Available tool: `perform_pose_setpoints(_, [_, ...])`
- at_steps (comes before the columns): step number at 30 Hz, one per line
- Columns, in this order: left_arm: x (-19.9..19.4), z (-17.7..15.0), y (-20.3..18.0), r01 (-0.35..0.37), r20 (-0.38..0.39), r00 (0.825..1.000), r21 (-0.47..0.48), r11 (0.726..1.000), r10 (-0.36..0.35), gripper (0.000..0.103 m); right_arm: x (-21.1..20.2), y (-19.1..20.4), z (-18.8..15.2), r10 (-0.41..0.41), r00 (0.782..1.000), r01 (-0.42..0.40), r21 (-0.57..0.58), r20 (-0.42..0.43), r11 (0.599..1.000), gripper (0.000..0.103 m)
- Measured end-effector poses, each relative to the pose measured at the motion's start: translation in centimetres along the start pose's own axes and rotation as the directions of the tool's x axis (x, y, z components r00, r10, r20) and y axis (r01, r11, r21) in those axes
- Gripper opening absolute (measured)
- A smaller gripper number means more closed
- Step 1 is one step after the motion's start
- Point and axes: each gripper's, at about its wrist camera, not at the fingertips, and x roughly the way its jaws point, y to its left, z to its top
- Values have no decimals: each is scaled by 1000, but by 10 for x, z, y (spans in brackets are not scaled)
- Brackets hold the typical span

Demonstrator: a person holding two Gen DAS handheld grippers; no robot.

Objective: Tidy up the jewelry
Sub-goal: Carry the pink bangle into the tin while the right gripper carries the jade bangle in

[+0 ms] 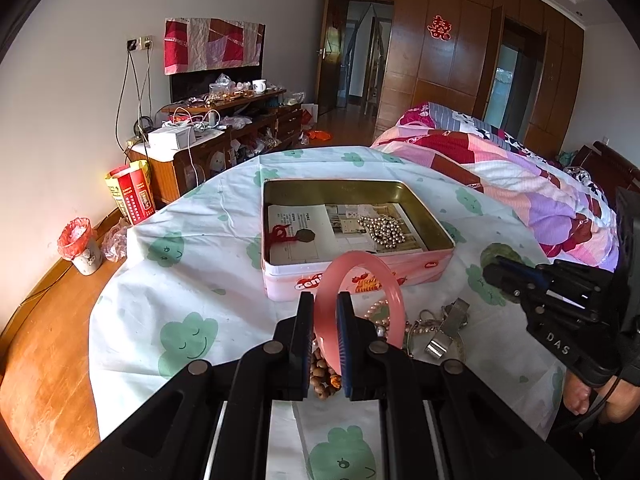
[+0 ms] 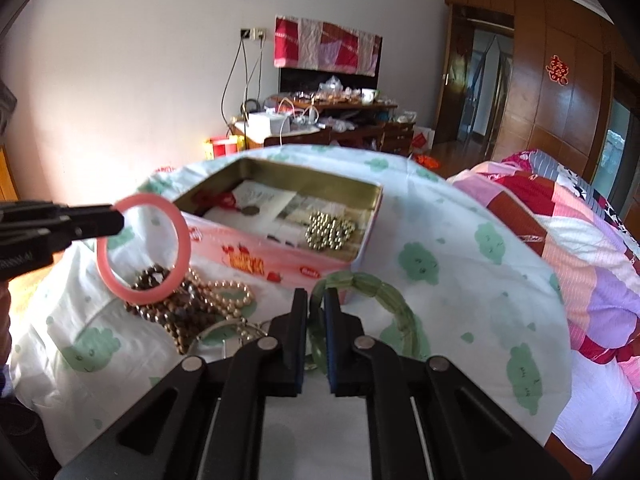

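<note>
In the left wrist view, a pink bangle (image 1: 362,300) is gripped upright by the left claw (image 1: 325,316) just before the tin (image 1: 356,236). In the right wrist view, a green bangle (image 2: 380,304) is clamped by the right claw (image 2: 316,312) above the tabletop (image 2: 460,300), beside the tin.

The right tool (image 2: 316,312) at lower centre is clamped on a green bangle (image 2: 384,292). At left, the left tool (image 2: 116,220) grips a pink bangle (image 2: 182,236) above brown beads (image 2: 160,276) and pearls (image 2: 224,292). Behind stands an open tin (image 2: 280,260) holding gold beads (image 2: 330,230) on the surface (image 2: 460,300).
</note>
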Motion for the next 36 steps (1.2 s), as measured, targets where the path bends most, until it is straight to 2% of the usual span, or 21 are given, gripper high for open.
perform_pose_setpoints(9, [-1,14,3,-8,16,1000,8,1000,7,10,2,0,12,7,1000,-6,-17,12,1000,10])
perform_pose_setpoints(21, [3,40,5,-52,50,998,44,998,50,10,6,-1,37,10,999,-8,-37,42,999,10])
perform_pose_setpoints(36, [26,65,6,-82,46,996,89,993,79,10,23,1,63,12,999,-9,-69,44,998,10])
